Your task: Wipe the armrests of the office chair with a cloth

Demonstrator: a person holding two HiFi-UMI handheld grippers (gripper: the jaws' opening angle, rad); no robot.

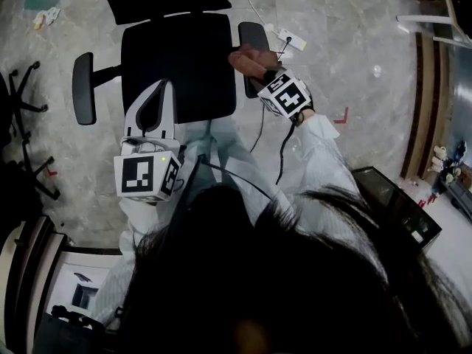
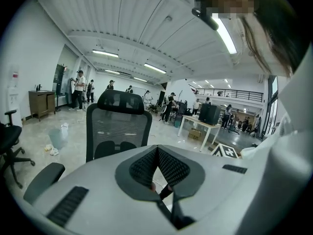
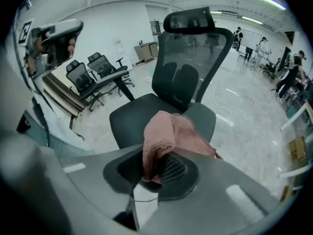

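Pink cloth [image 3: 168,131] sits clamped in the right gripper [image 3: 157,164] near the armrest [image 1: 253,35]; left gripper [image 2: 157,166] closed, empty

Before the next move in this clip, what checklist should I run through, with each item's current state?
1. Pink cloth pinched in the right claw: ok.
2. The cloth touching the right armrest: cannot tell; the head view only shows it over the armrest.
3. The left claw shut, with nothing in it: ok.
4. The left armrest unobstructed for wiping later: ok.
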